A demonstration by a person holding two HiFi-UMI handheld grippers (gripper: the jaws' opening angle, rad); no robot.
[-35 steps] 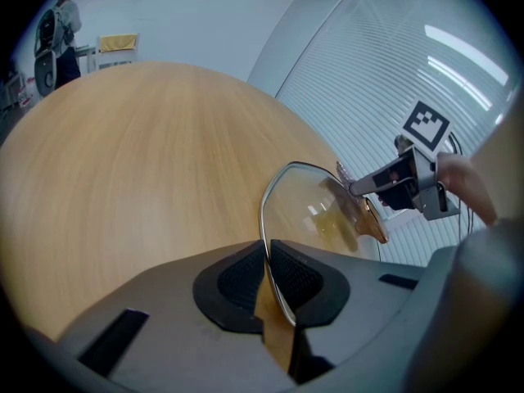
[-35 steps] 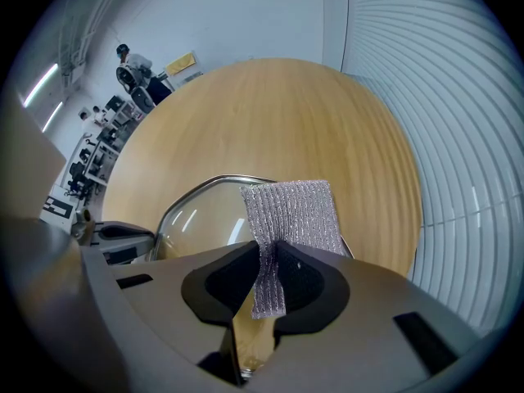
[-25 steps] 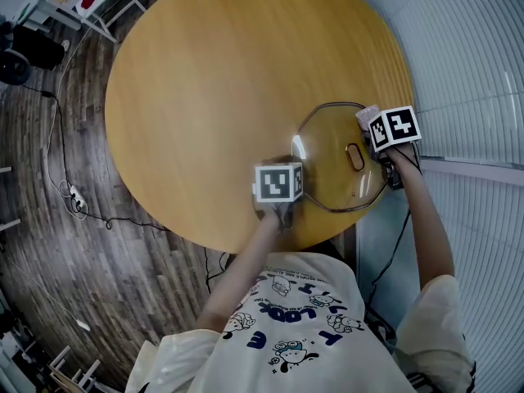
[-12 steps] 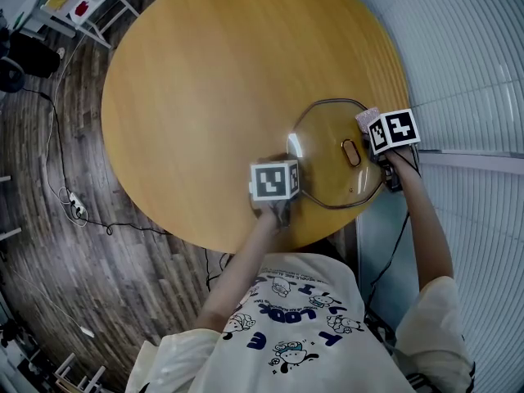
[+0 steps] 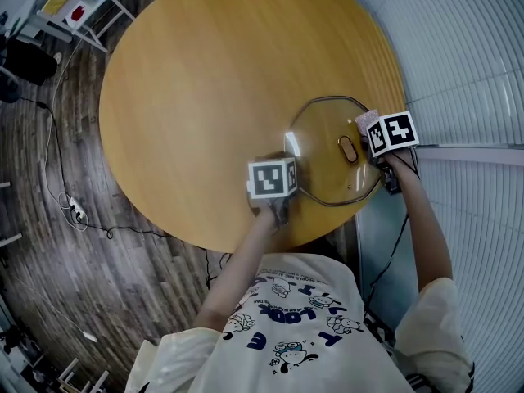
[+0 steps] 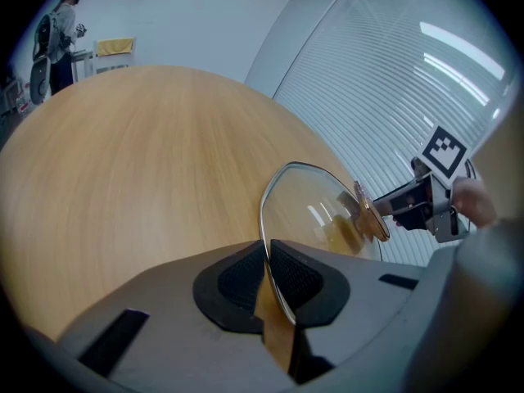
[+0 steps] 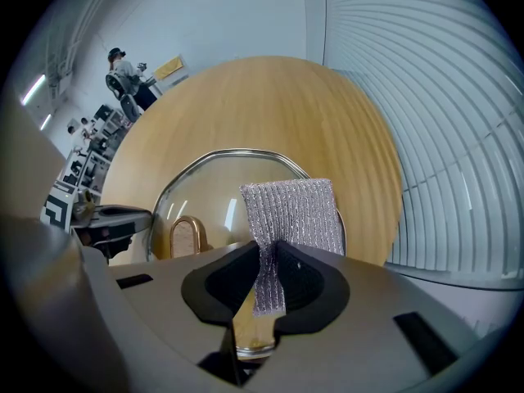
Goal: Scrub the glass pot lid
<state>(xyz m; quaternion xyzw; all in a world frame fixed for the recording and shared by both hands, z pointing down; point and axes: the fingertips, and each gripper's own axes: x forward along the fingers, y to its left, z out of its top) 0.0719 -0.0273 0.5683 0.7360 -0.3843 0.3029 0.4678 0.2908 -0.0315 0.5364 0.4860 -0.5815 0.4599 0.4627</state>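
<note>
Two grips: left tongs (image 6: 268, 273) lid (image 6: 315, 207), right tongs (image 7: 266, 281) scourer (image 7: 291, 215).

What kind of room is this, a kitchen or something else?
Probably an office or lab workroom rather than a kitchen: a round wooden table beside white slatted blinds, a power cable trailing over the wood-look floor, and a person standing by cluttered desks far back.

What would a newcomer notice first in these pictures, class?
A glass pot lid sits near the right edge of a round wooden table. The left gripper is shut on its rim; the right gripper is shut on a silvery mesh cloth at the lid's edge.
</note>
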